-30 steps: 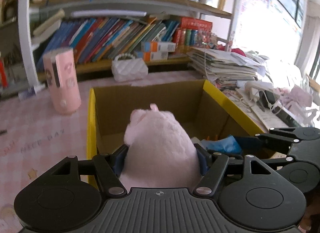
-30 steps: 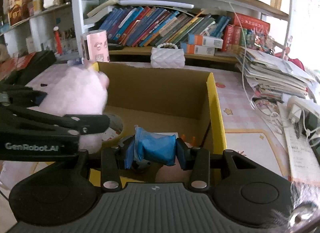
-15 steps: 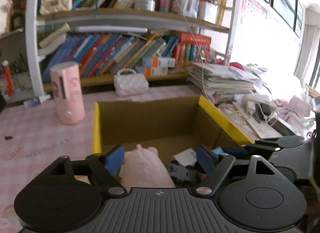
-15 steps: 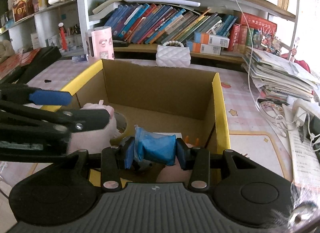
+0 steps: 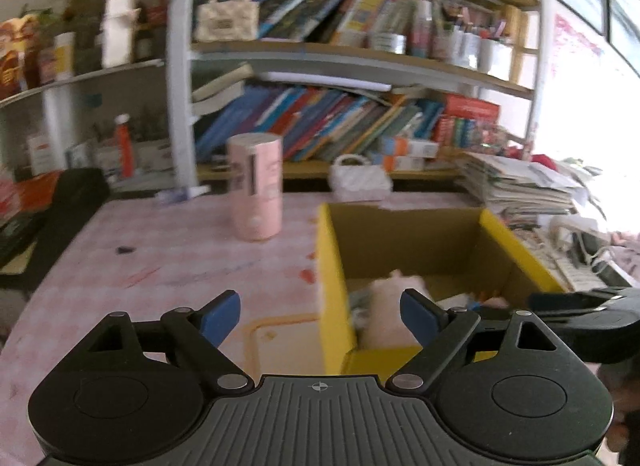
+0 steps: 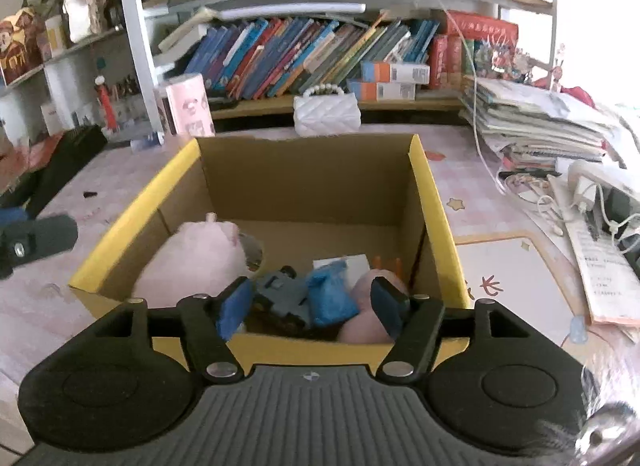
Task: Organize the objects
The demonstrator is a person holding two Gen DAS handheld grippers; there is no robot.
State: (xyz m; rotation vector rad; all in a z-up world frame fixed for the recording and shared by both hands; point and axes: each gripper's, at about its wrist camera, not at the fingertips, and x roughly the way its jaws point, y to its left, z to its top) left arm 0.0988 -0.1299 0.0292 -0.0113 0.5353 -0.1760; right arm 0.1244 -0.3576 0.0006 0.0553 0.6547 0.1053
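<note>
Left gripper (image 5: 320,316) has its jaws wide apart w/ nothing between them; they've just been opening. Through the gap you see pink checked tablecloth (image 5: 180,266) and the yellow near-left corner of the cardboard box (image 5: 332,266). The pink plush toy (image 5: 390,306) lies inside the box, lower centre-right of the left-wrist frame, partly behind the right blue pad, not touched by it.

Right gripper (image 6: 312,306) has jaws part-open, just been opening, pads clear of everything. The blue bag (image 6: 330,298) sits in the box bottom, lower centre of the right-wrist frame, in line w/ the gap but beyond the pads; no contact seen. Left of it a grey-blue toy vehicle (image 6: 280,294), hard plastic, blocky. Right of it a smooth pink rounded item (image 6: 364,324), partly hidden by the right pad. The plush is at the box's left side, fuzzy, soft, rounded.

Box: brown corrugated inside, glossy yellow rims, open top. Behind it, upper centre, a white quilted purse (image 6: 326,113) w/ bead handle; upper left, a pink cylinder (image 6: 188,109) w/ printed pics.
</note>
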